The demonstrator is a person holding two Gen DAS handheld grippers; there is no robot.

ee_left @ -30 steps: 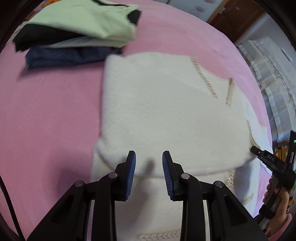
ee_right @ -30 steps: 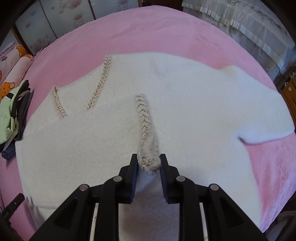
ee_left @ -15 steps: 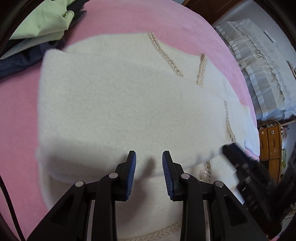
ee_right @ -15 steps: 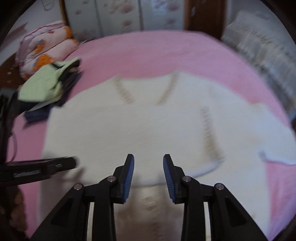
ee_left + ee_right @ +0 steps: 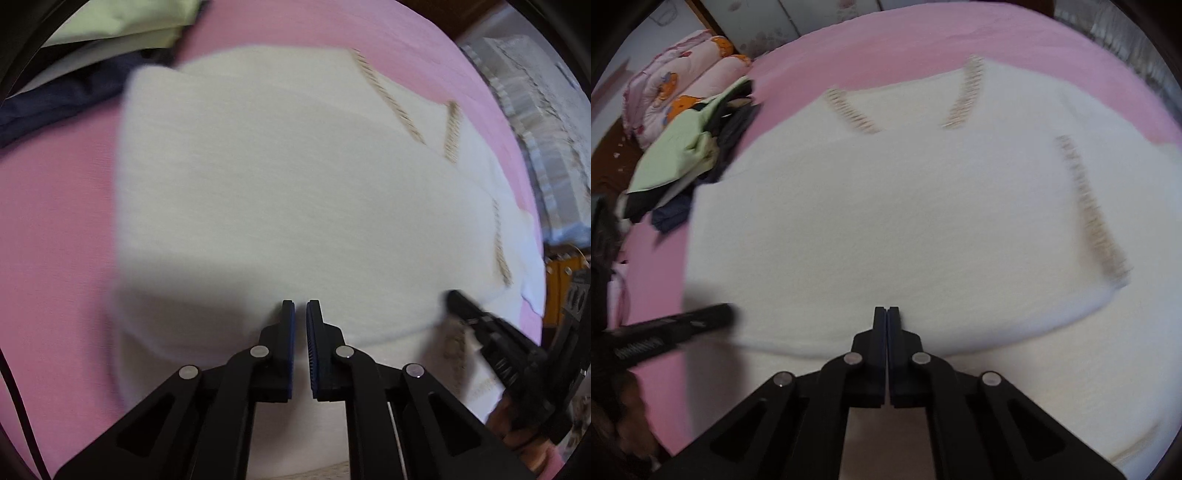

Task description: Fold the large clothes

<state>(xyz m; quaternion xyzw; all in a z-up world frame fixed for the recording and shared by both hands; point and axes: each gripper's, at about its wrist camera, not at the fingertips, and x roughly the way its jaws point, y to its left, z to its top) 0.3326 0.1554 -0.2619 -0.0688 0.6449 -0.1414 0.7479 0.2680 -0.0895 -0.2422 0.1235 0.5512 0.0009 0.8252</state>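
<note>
- Pink plush bedspread (image 5: 923, 40) fills both views and carries everything; it shows bare to the left of the left claw and beyond the garment ahead of the right claw.
- White fleecy cardigan (image 5: 886, 206) with braided beige trim lies spread on it, straight ahead of and beneath both claws; its sleeves appear folded in over the body, and a folded edge runs across just in front of the fingertips in each view.
- Stack of already folded clothes (image 5: 687, 158), pale green on top of dark ones, sits well ahead and to the left of the right claw, touching or just beside the cardigan's far left corner.
- Left claw (image 5: 300, 314) points steeply down at that folded edge; its blue pads stand a sliver apart, practically shut. Whether a thin bit of fleece is pinched there I cannot tell, for blur hides it.
- Right claw (image 5: 887, 314) does the same further along the edge, fingers pressed flat together with nothing visible between them.
- Step in hand, as I judge it: side folds are made, and the claws are placed at the near edge for the crosswise fold.
- Next move likely calls for a sure pinch of the near layers by both claws, then lifting evenly and carrying them toward the neckline without dragging the sleeves loose.
</note>
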